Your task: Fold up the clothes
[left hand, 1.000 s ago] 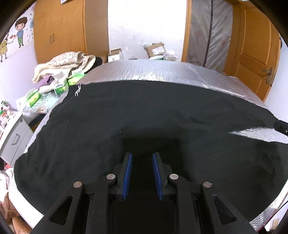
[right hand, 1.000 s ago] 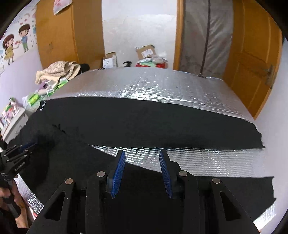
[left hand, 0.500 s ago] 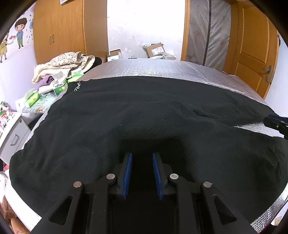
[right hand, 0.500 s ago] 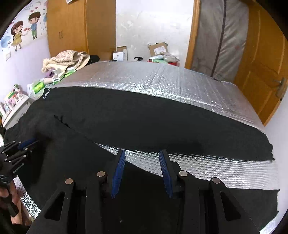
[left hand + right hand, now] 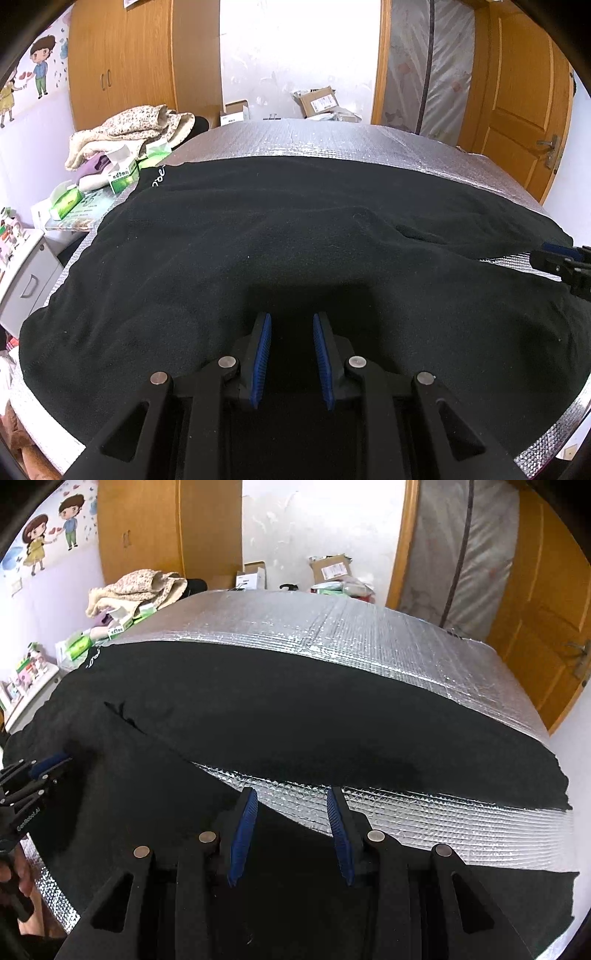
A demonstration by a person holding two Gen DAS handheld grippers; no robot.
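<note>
Since one second ago your right gripper [image 5: 291,834] has come lower and nearer to the black trousers [image 5: 295,236], and in the left wrist view it now shows at the right edge above the strip of foil between the two legs. Your left gripper [image 5: 291,354] has not changed its place.

The black trousers lie spread on the silver foil mat [image 5: 332,635] that covers the bed. The waist part is under your left gripper; one leg runs along the far side, the other lies near you, and a wedge of bare foil stays between them.

Both tools are spread. The blue pads of the left one stand apart over the dark cloth, and I see no fold rising between them, so it pinches nothing. The pads of the right one are wide apart over the inner edge of the near leg, and nothing is between them either.

What can go wrong from here, in my judgement:
- The cloth is black on black shadow, so you may close the pads on one layer only, and the leg then opens when you lift.
- If the pads go too deep, they may catch the foil together with the cloth and drag the mat.
- If the left side does not hold the waist, the whole garment can slide toward the pile of clothes [image 5: 129,133] at the far left.
</note>
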